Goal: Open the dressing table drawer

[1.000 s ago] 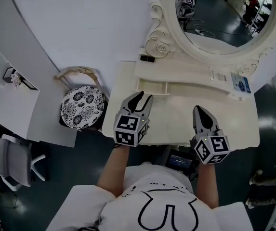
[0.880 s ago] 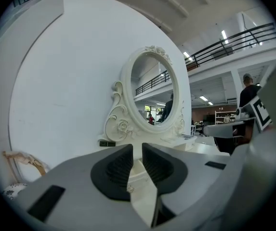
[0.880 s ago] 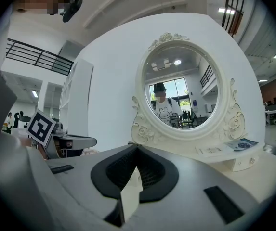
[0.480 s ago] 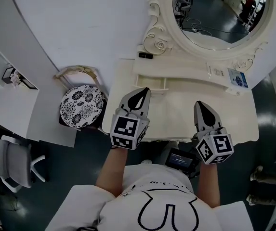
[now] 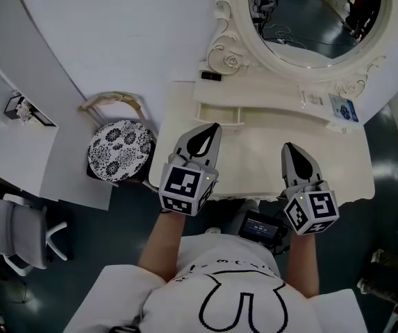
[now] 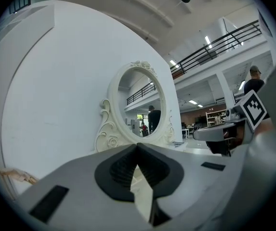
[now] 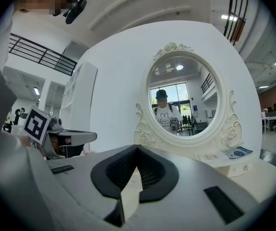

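Since one sec ago the left tongs (image 5: 214, 127) have gone from wide apart to fully clenched, w/ nothing between them. So there is no grip on the drawer (image 5: 230, 117) yet. It sits at the far left of the tabletop (image 5: 254, 168), under the mirror (image 5: 303, 26), and seems already pulled out a little. The right tongs (image 5: 289, 147) are also clenched, empty, and touch nothing.

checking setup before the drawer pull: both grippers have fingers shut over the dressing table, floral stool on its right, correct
No: the head view shows the floral stool on the left of the dressing table. The left gripper and right gripper do have fingers shut over it.
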Demonstrator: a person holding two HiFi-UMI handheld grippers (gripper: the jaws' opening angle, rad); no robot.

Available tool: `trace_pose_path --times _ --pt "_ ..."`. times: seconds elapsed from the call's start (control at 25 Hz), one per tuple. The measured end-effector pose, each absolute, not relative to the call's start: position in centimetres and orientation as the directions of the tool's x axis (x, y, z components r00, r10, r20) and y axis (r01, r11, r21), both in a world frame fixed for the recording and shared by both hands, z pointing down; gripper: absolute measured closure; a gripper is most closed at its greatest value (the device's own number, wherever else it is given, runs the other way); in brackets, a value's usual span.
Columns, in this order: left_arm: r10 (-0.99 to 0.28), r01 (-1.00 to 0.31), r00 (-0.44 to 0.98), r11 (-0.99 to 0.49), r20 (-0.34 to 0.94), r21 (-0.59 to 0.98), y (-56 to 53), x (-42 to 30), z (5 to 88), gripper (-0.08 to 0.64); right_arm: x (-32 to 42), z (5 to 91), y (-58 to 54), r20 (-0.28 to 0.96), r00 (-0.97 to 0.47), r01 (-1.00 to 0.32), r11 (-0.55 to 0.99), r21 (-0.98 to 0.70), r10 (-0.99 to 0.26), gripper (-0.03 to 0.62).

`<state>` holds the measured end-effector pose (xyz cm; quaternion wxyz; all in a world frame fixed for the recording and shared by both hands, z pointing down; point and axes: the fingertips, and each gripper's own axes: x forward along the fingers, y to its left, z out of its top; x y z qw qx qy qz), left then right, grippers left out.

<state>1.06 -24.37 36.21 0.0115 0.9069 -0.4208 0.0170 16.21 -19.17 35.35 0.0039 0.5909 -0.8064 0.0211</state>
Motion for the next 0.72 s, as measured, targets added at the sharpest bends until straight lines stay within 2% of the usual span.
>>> trace_pose_path --times 0.72 --pt "-0.763 -0.764 0.645 -0.645 0.035 0.01 -23.7 0.7 36.1 0.561 15.0 35.5 -19.1 0.041 -0.335 -0.942 0.335 -0.013 -0.941 0.581"
